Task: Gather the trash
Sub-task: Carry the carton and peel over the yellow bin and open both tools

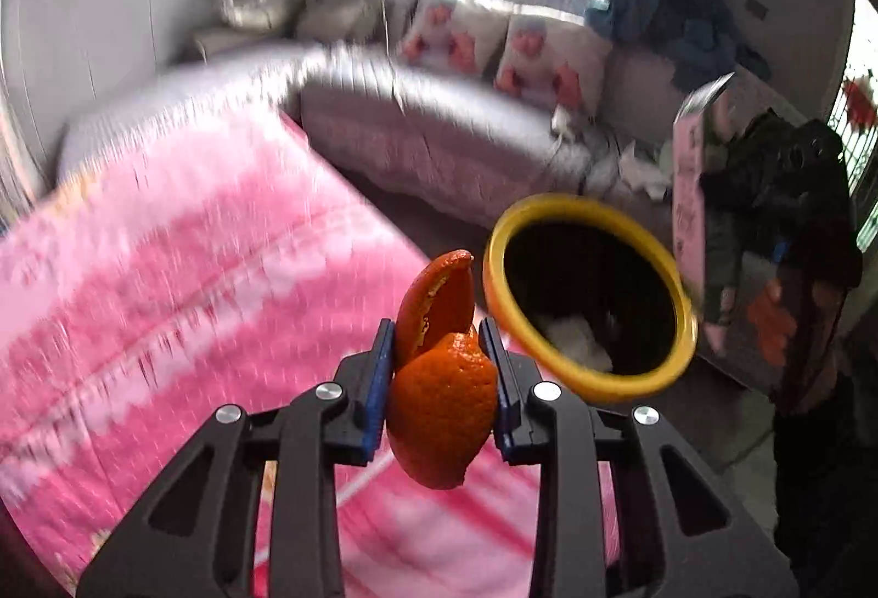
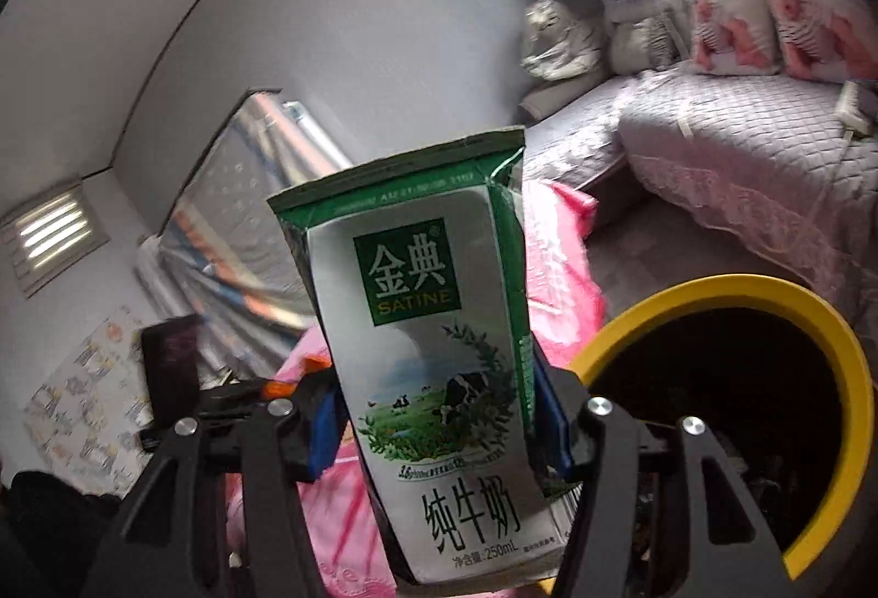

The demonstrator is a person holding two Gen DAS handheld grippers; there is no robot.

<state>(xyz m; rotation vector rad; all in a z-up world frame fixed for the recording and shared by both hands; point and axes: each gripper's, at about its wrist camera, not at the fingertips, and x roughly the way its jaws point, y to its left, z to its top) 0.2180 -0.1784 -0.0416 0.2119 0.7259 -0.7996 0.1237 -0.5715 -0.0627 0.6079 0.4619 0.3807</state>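
Left wrist view: left gripper (image 1: 439,351) has its jaws clamped on orange peel (image 1: 442,378) above a pink cloth (image 1: 192,269) — the yellow-rimmed bin (image 1: 590,291) sits at two o'clock. Right gripper (image 2: 439,411) pinches an upright milk carton (image 2: 433,351) — bin at four o'clock.

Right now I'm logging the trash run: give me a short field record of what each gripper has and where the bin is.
left gripper: shut on curled orange peel
right gripper: shut on green-and-white milk carton
bin: yellow-rimmed black bin, ahead and right of both grippers
bin contents: something white
surface below: pink patterned cloth
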